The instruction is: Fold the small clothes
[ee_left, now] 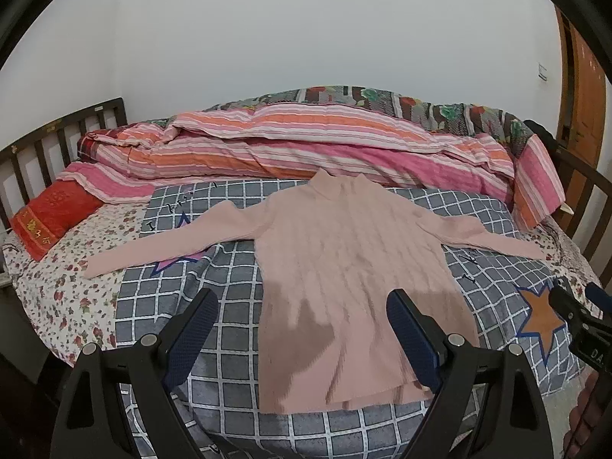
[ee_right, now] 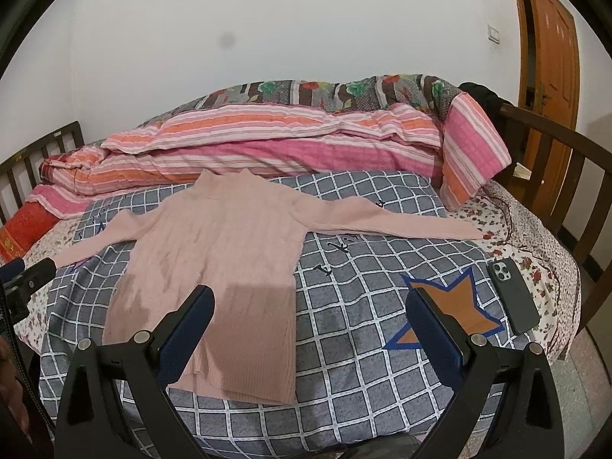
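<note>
Status: nothing folded yet, as far as I can judge. The pale pink ribbed-knit long-sleeve sweater with a high collar [ee_left: 344, 264] lies flat and face up on the grey-blue blanket with a white grid and star patches [ee_left: 160, 313], collar toward the far side, hem toward the cameras, both sleeves spread out sideways. The sleeve on the left of the view [ee_left: 153, 244] runs off the blanket edge onto the white floral-print bedsheet [ee_left: 65, 290]; the sleeve on the right [ee_right: 390, 222] ends just at the sheet too. No crease or overlap visible anywhere on the body, so all folds remain: sleeves in, then body, likely. Left gripper [ee_left: 302, 325] hovers over the hem area with its dark blue padded fingers [ee_left: 193, 329] spread wide, holding nothing; can't tell whether it touches the fabric. Right gripper [ee_right: 310, 329] is likewise wide apart and empty, one finger over the sweater's hem edge, the other over the orange star patch with blue outline [ee_right: 455, 306]. Dark smartphone in a case, lying camera side up [ee_right: 512, 294], sits on the sheet near the right sleeve end, well apart from the sweater body; worth avoiding when sweeping that sleeve in. Rolled pink-and-orange striped quilt [ee_left: 306, 145] lies just behind the collar, red patterned pillow [ee_left: 53, 218] at far left.
</note>
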